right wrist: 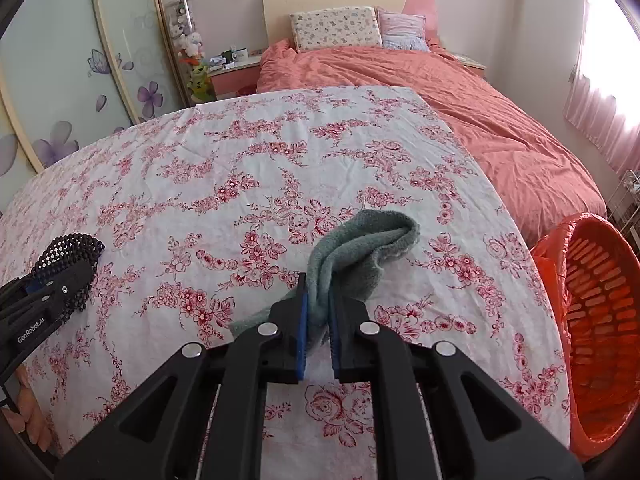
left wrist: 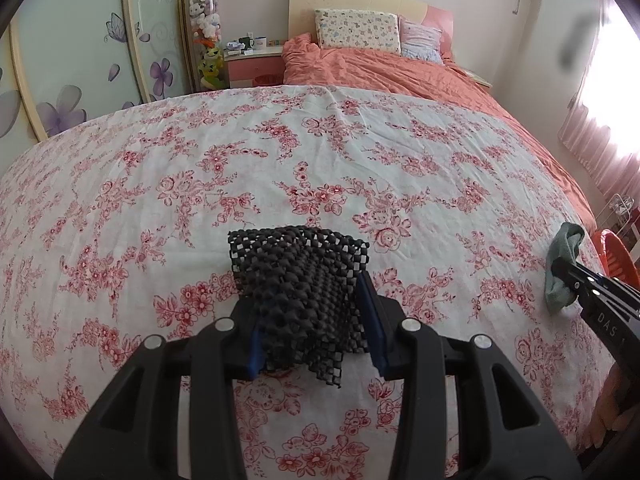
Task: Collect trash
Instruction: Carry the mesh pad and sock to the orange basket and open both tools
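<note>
Both grippers are squeezing something soft. On the left gripper (left wrist: 316, 320), the two blue pads (left wrist: 370, 320) stand partly apart and press the sides of a black mesh mat (left wrist: 298, 276). That mat is crumpled into a fat bundle. It sticks out past the fingertips, away from the hand and toward the far end of the bed, and a loose corner hangs down under the jaws. Its bottom seems to touch the cloth, but that is hard to tell.

On the right gripper (right wrist: 318, 320), the jaws are almost shut and pinch a grey-green towel (right wrist: 360, 248). Folded over into a long lump, the towel has its long side running away from the gripper, up and to the right, toward the orange basket (right wrist: 596, 320). One end pokes out to the left under the jaws. The rest lies on the cloth.

Under both things is a white cloth with red flowers (right wrist: 240, 168), spread flat. The mat is on its left part and the towel is near its right edge, well apart from each other.

Just past the right edge of the cloth is the orange basket, tipped so its open mouth shows. Behind the cloth lies a bed with a pink-orange cover (right wrist: 460, 120) and two pillows (right wrist: 336, 30) at its head.
</note>
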Motion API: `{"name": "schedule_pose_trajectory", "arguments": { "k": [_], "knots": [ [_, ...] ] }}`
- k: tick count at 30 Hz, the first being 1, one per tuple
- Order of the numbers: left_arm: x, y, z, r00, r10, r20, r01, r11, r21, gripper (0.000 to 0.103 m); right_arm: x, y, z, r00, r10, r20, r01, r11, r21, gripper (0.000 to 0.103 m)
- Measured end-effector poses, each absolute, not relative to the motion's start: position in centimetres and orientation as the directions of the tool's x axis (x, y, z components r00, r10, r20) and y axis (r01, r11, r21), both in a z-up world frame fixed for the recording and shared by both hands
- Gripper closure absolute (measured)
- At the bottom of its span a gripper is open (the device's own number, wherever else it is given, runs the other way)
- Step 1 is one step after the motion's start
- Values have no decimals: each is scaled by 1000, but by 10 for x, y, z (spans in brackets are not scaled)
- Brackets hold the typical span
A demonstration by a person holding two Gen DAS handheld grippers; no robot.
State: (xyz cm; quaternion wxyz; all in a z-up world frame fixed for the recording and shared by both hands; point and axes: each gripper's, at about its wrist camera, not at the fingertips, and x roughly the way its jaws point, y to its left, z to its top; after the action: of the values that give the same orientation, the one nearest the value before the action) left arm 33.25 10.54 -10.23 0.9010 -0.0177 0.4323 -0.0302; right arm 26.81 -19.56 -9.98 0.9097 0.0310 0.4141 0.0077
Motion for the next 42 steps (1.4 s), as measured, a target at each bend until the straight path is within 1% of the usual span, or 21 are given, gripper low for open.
{"name": "schedule_pose_trajectory", "arguments": {
  "k": [6,23,24,26,27,28,30,33,42],
  "knots": [
    [332,105,-102,623,-54,-780,39,999,-38,62,268,-199,-100,656,60,-752,11,996,90,93],
    [331,112,-101,627,-99,-773,39,995,-96,62,268,-201,-101,657,77,-750,11,994,112,93],
    [331,111,-101,626,-93,-774,39,995,-88,64,268,-201,-101,657,78,-750,10,994,112,93],
    [331,110,-101,628,-77,-774,33,997,-72,74,269,-204,-101,658,94,-747,8,991,132,94],
    [331,110,-101,629,-75,-774,36,997,-67,81,269,-204,-100,659,101,-745,2,991,136,95],
    [332,110,-100,630,-73,-773,40,997,-61,85,269,-204,-100,661,98,-744,-7,992,125,96],
    [331,110,-97,630,-73,-773,39,997,-63,88,267,-206,-97,668,107,-737,-13,991,132,96],
    [325,109,-87,649,-71,-758,38,997,-60,89,257,-215,-85,686,152,-712,-18,981,192,97],
    [292,77,-39,722,-76,-688,95,995,-9,89,214,-233,-36,772,163,-614,-61,981,184,97]
  ]
}}
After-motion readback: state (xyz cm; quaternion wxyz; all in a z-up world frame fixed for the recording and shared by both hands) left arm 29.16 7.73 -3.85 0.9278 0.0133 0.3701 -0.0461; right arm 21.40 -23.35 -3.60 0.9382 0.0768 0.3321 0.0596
